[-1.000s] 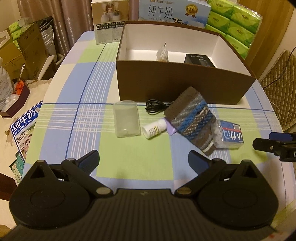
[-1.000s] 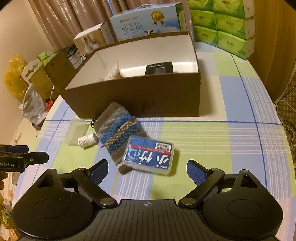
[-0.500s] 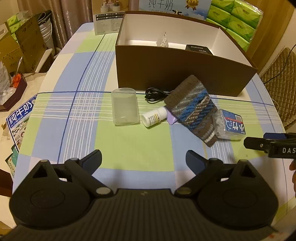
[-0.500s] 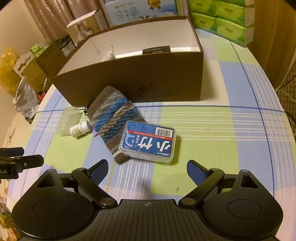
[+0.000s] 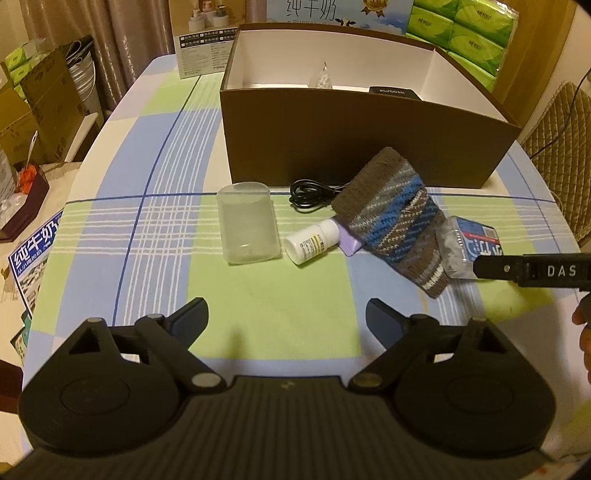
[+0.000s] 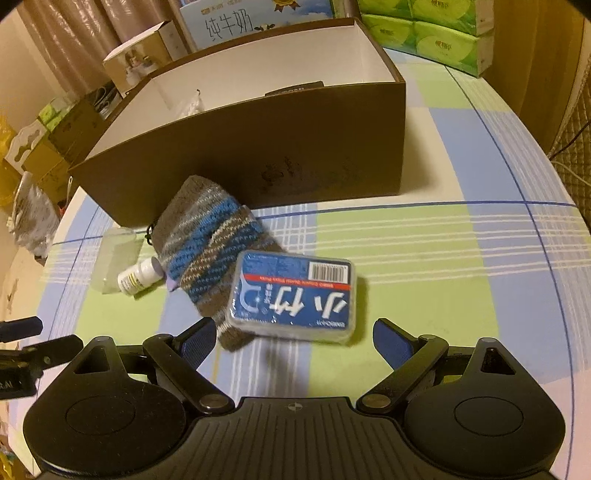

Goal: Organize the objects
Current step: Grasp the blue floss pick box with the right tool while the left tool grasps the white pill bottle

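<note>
A brown open box (image 5: 365,144) (image 6: 258,151) stands on the checked table, with a small white bag (image 5: 322,78) and a black case (image 5: 393,92) inside. In front lie a clear plastic case (image 5: 246,233), a black cable (image 5: 310,194), a white pill bottle (image 5: 312,245) (image 6: 138,277), a purple item (image 5: 349,242), a striped knitted pouch (image 5: 395,218) (image 6: 214,251) and a blue-labelled clear box (image 6: 293,297) (image 5: 474,247). My left gripper (image 5: 286,319) is open and empty, short of the clear case. My right gripper (image 6: 293,338) is open, its fingers either side of the blue box's near edge.
Green tissue packs (image 5: 469,29) and a milk carton box (image 6: 236,22) stand behind the brown box. A white product box (image 5: 199,44) sits at the far left of the table. Cardboard boxes (image 5: 40,110) stand off the left edge; a chair (image 5: 554,122) is at right.
Both grippers have moved forward toward the objects. My right gripper has closed in on the blue-labelled box and now shows beside it in the left wrist view. Both stay open.
</note>
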{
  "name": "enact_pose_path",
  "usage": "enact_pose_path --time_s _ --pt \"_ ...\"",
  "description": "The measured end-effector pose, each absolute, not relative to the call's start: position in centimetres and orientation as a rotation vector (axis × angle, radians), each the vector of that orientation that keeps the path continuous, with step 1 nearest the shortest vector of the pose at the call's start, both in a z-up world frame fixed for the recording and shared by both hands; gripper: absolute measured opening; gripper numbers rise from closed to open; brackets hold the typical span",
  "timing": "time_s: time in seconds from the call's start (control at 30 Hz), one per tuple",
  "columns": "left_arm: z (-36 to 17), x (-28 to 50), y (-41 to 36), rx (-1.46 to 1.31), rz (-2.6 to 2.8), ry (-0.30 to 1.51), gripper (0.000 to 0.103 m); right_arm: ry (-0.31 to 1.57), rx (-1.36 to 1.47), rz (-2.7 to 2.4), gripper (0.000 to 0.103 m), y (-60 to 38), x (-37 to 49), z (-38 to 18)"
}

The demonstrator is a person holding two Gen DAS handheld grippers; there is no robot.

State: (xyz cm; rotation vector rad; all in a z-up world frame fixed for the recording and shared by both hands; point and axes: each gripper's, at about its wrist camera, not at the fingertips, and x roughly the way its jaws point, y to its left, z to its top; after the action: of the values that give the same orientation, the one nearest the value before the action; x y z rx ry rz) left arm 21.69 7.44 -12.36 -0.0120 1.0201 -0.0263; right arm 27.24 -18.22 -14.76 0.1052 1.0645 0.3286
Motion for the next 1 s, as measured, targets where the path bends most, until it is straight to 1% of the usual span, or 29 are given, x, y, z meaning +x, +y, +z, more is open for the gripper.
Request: enact_pose_path --time_s 0.27,0.43,0.5,0.57,0.7,0.77,0.83,0.87,0.9,0.93,0.97,1.0 --pt "-13.5 24.0 7.0 0.031 -0.063 1.009 0.088 1.061 0.097 0.310 0.089 -17.1 28.8 -15.6" --pt "-14.4 25.4 6.4 0.095 -0.111 1.002 0.081 1.062 0.085 0.299 0.089 -16.6 29.4 -16.3" --pt "-14.8 26.0 6.2 0.110 -0.134 1.000 0.081 1.060 0.076 0.299 0.085 -16.6 29.5 -16.6" --pt "-15.1 26.7 6.1 0.132 -0.160 0.991 0.081 1.047 0.063 0.309 0.084 -16.7 29.5 -16.8" --pt "-15.6 27.8 5.6 0.194 -0.214 0.980 0.069 1.028 0.028 0.306 0.084 -17.3 29.0 -16.9" --pt "-15.9 28.3 5.3 0.225 -0.251 0.976 0.066 1.030 0.027 0.298 0.084 -17.9 28.8 -17.0" --pt "-16.2 28.7 4.9 0.255 -0.284 0.971 0.057 1.035 0.038 0.286 0.084 -18.6 28.7 -17.0" --pt "-16.3 28.9 4.7 0.272 -0.298 0.972 0.056 1.037 0.045 0.278 0.084 -19.0 28.6 -17.0" --pt "-16.5 29.1 4.5 0.290 -0.309 0.974 0.052 1.038 0.050 0.271 0.084 -19.4 28.5 -17.0" --pt "-16.7 29.3 4.3 0.302 -0.318 0.979 0.045 1.039 0.054 0.263 0.084 -19.7 28.5 -16.9" --pt "-16.9 29.4 4.1 0.308 -0.325 0.989 0.041 1.040 0.058 0.256 0.084 -20.1 28.4 -16.9" --pt "-17.1 29.6 4.1 0.307 -0.328 1.003 0.034 1.040 0.062 0.248 0.084 -20.4 28.3 -16.9"
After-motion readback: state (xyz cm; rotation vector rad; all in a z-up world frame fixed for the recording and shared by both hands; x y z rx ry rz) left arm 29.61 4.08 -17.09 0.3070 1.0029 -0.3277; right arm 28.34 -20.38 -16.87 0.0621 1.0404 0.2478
